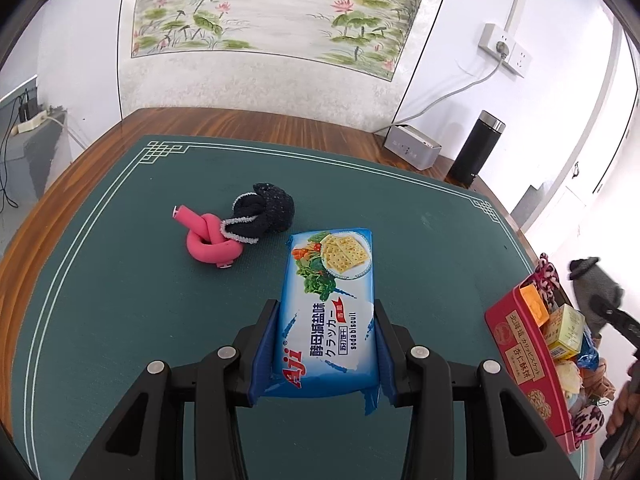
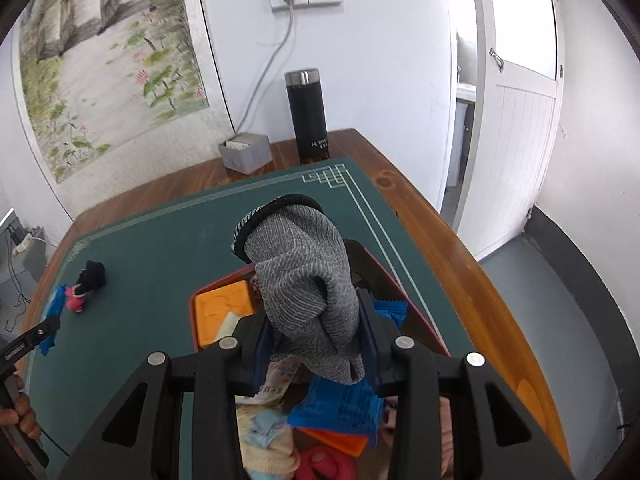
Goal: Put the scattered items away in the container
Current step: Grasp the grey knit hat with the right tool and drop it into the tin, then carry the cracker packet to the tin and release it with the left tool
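My left gripper (image 1: 325,320) is shut on a blue soda biscuit pack (image 1: 330,300) that rests on the green mat (image 1: 120,300). A knotted pink foam roller (image 1: 210,240) and a rolled black sock (image 1: 266,212) lie just beyond it. The red tin container (image 1: 524,364) with several items inside stands at the right. My right gripper (image 2: 316,320) is shut on a rolled grey sock (image 2: 304,280) and holds it above the red container (image 2: 208,284). The right gripper with the grey sock (image 1: 596,284) shows at the right edge of the left wrist view.
A black flask (image 2: 307,114) and a grey box (image 2: 245,153) stand at the table's back right corner near the wall. The wooden table edge (image 2: 460,248) runs along the right, with floor and a door beyond. The mat lies on the table.
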A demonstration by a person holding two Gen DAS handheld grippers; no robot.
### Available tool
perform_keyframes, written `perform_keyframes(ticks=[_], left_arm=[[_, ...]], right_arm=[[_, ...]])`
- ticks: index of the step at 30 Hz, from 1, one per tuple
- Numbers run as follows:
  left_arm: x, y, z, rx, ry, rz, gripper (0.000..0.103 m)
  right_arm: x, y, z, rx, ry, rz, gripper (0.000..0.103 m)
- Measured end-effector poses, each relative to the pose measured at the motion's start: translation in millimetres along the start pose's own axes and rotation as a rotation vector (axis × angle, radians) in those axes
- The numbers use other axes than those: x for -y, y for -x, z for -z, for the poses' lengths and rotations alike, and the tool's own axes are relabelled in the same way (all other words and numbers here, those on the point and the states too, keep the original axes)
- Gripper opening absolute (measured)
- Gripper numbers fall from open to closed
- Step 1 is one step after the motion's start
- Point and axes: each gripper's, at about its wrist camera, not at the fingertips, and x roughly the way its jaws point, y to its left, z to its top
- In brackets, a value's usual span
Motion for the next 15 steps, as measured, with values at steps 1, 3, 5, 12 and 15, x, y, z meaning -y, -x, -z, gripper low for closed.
perform_keyframes(ticks=[1, 3, 5, 12, 15], left_arm=[[0.2, 0.2, -0.1, 0.000, 0.000, 0.001, 0.045], [0.2, 0.2, -0.4, 0.000, 0.003, 0.001, 0.045], [-0.6, -0.2, -0.6, 0.000, 0.006, 0.000, 0.045], [8.5, 1.3, 2.9, -0.002, -0.015, 0.013, 0.045], [13.4, 3.5, 3.7, 0.002, -0.029, 0.021, 0.045]], right_arm=[[0.9, -5.4, -1.1, -0.011, 0.001, 0.010, 0.041], [2.8, -16.3, -3.3, -0.034, 0.003, 0.030, 0.041], [4.7, -27.1, -5.4, -0.057, 0.004, 0.050, 0.041], [19.3, -44.7, -17.3, -0.132, -0.034, 0.013, 0.041], [35.7, -55.0, -27.7, -0.174, -0.146, -0.056, 0.041]])
